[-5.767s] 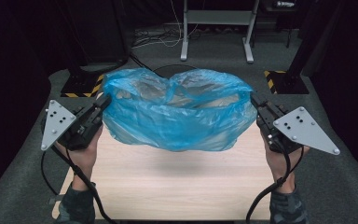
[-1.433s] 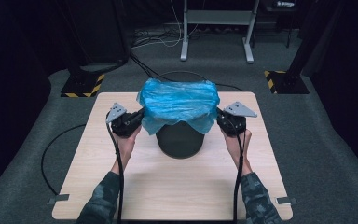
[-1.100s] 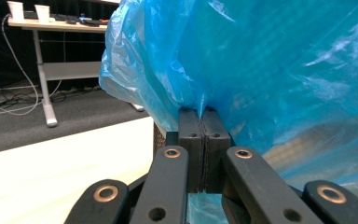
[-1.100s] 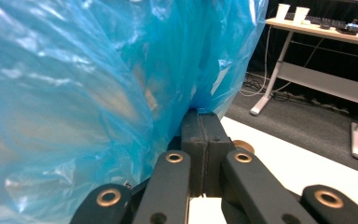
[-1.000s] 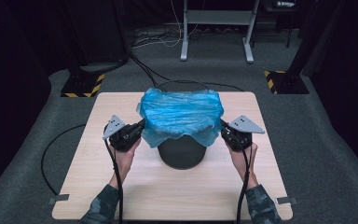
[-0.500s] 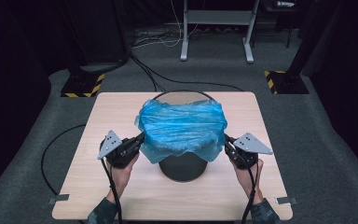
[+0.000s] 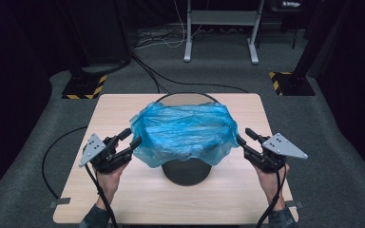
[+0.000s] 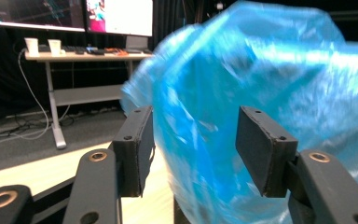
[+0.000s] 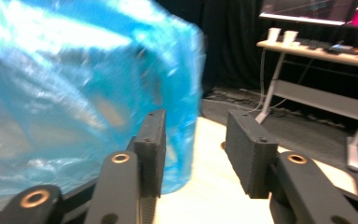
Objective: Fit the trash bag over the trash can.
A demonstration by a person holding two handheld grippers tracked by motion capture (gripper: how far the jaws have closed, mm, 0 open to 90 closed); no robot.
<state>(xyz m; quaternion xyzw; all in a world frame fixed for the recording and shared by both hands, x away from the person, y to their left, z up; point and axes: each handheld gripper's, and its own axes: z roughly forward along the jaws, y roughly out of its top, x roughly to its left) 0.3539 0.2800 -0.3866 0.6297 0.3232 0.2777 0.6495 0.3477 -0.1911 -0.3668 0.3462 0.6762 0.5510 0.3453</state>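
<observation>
My left gripper [image 7: 128, 138] and right gripper [image 7: 243, 137] have just been opening, freeing the blue bag [image 7: 183, 130]; I should withdraw sideways, leaving it draped over the bin [image 7: 187, 170].

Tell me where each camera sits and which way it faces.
High view: above the table's near side, looking forward and down at the blue bag draped over the black bin; forearms, left gripper and right gripper show.
Left gripper view: along its own open jaws at the bag.
Right gripper view: along its own open jaws, bag at left.
All three share the bag.
</observation>
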